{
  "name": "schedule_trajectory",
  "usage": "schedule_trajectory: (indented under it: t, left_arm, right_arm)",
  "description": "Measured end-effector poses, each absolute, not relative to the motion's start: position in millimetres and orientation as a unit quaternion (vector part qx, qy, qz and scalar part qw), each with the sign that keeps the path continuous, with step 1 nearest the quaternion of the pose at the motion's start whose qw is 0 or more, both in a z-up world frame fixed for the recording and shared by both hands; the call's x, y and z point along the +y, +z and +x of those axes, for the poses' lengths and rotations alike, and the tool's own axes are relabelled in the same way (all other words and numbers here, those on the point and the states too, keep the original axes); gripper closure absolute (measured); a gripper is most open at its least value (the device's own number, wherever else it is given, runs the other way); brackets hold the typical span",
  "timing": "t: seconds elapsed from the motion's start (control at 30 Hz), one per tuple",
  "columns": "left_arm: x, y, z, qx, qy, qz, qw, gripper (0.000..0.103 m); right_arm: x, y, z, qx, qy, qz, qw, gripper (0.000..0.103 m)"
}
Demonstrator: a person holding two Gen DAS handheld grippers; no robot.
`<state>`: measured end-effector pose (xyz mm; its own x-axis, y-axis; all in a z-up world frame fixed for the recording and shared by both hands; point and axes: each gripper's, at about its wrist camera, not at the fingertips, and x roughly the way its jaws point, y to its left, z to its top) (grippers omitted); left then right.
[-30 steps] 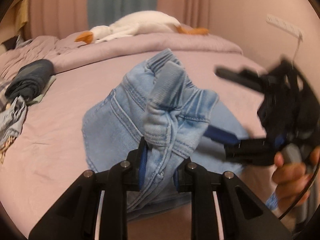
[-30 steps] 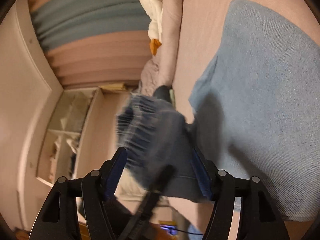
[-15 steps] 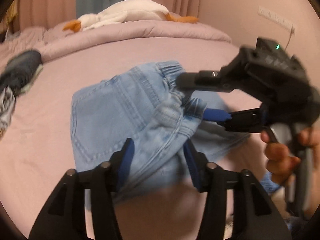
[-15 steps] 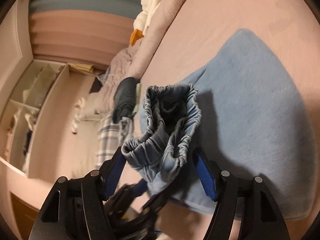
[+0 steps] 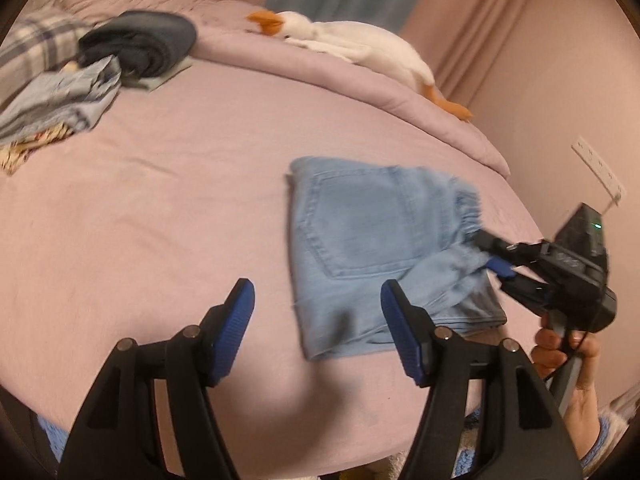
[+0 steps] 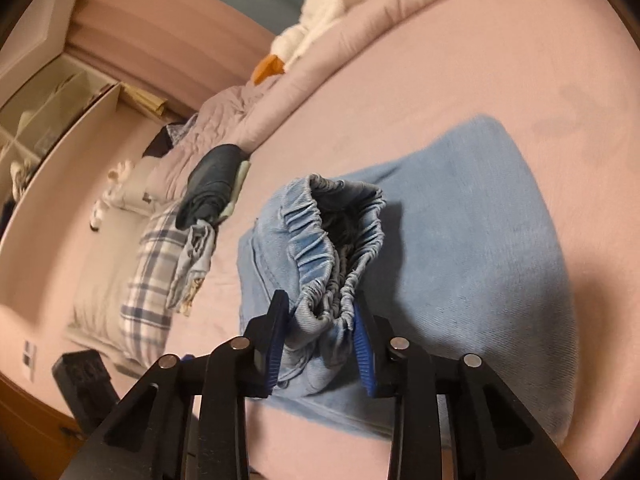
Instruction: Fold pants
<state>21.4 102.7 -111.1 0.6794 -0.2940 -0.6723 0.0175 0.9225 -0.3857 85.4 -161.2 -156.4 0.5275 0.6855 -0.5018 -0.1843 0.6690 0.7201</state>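
The bed (image 5: 160, 208), covered in a pink sheet, fills both views; a heap of clothes (image 5: 80, 72) lies at its far left, and a white plush goose (image 5: 360, 48) rests along the far edge; the light-blue denim pants (image 5: 368, 240) lie folded on the sheet, right of centre, back pocket up, with the gathered elastic waistband (image 6: 340, 240) raised off the surface at the near right; the left gripper (image 5: 316, 336) hangs over bare sheet at the near left of the pants, its jaws wide and opening, nothing between them; the right gripper (image 6: 320, 340) is closing, its blue pads pressing the bunched waistband.
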Motion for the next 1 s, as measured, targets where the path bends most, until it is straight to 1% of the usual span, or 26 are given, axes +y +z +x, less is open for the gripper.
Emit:
schedule_trajectory:
  t: [0.2, 0.33, 0.47, 0.7, 0.8, 0.93, 1.0]
  left_arm:
    - [107, -113, 16, 0.394, -0.081, -0.187, 0.896, 0.038]
    - [105, -118, 15, 0.403, -0.08, -0.192, 0.891, 0.038]
    - [101, -122, 17, 0.41, -0.084, -0.19, 0.888, 0.038]
    - [100, -124, 22, 0.418, -0.084, -0.186, 0.885, 0.038]
    - [99, -126, 25, 0.424, -0.083, -0.183, 0.883, 0.038]
    - [93, -126, 31, 0.426, -0.09, -0.178, 0.882, 0.038]
    - [87, -124, 36, 0.425, -0.098, -0.173, 0.883, 0.038]
  right_arm:
    - [-183, -128, 77, 0.356, 0.272, 0.323, 0.834, 0.074]
    - [-211, -122, 70, 0.339, 0.254, 0.335, 0.842, 0.074]
    - [-231, -134, 63, 0.342, 0.233, 0.351, 0.84, 0.074]
    - [-248, -174, 65, 0.382, 0.203, 0.384, 0.816, 0.074]
    - [-255, -184, 67, 0.381, 0.202, 0.409, 0.804, 0.074]
    - [-256, -185, 66, 0.386, 0.195, 0.389, 0.813, 0.074]
    - [-258, -186, 66, 0.403, 0.191, 0.374, 0.813, 0.069]
